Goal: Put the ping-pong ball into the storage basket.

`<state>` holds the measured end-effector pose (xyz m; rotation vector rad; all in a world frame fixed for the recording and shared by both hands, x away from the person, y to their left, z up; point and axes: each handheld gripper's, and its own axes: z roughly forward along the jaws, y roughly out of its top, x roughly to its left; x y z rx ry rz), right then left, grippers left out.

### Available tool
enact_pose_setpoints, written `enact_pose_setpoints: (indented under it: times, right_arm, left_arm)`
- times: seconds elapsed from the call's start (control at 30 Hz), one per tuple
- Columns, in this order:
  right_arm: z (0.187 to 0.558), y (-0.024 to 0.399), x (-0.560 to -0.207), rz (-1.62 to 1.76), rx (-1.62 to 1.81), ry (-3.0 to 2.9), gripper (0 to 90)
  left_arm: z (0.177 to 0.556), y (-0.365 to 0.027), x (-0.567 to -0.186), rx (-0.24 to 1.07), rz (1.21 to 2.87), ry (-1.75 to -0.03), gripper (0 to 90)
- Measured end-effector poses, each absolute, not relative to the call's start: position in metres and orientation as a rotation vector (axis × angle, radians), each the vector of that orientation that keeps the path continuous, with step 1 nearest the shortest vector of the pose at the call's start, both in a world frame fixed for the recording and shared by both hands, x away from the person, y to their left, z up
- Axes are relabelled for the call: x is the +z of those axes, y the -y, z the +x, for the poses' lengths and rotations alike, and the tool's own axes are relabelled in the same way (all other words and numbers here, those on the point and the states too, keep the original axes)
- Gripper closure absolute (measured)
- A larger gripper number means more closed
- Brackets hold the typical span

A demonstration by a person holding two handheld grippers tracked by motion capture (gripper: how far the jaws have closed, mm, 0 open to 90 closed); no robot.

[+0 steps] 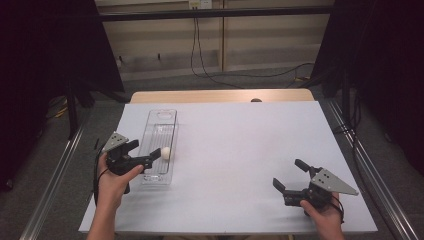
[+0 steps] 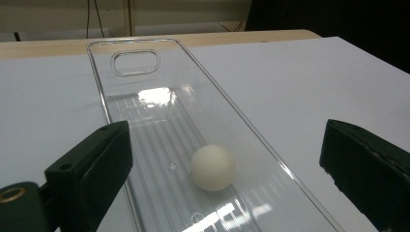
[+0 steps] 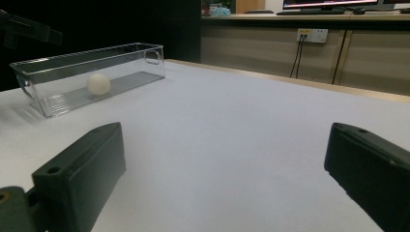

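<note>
A long clear plastic bin lies lengthwise on the left half of the white table. A white ball rests on its ribbed floor near the near end. My left gripper is open at the bin's near left side, one jaw reaching over the rim beside the ball. In the left gripper view the ball lies between and just beyond the two spread jaws, untouched. My right gripper stands open and holds nothing at the near right of the table. From the right gripper view the bin and ball are far off.
The white table top ends in a wooden strip at the far edge. Metal rails run along both sides. Cables trail over the floor behind, and dark curtains hang at left and right.
</note>
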<state>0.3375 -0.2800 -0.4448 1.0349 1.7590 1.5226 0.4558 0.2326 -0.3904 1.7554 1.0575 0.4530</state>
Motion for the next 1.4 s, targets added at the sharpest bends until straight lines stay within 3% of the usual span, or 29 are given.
enact_pose_setpoints:
  times: [1.4]
  right_arm:
    - [0.339, 0.279, -0.445, 1.029, 1.516, -1.762, 0.5]
  left_arm:
    - [0.433, -0.236, -0.403, 0.469, 1.704, -1.007, 3.8]
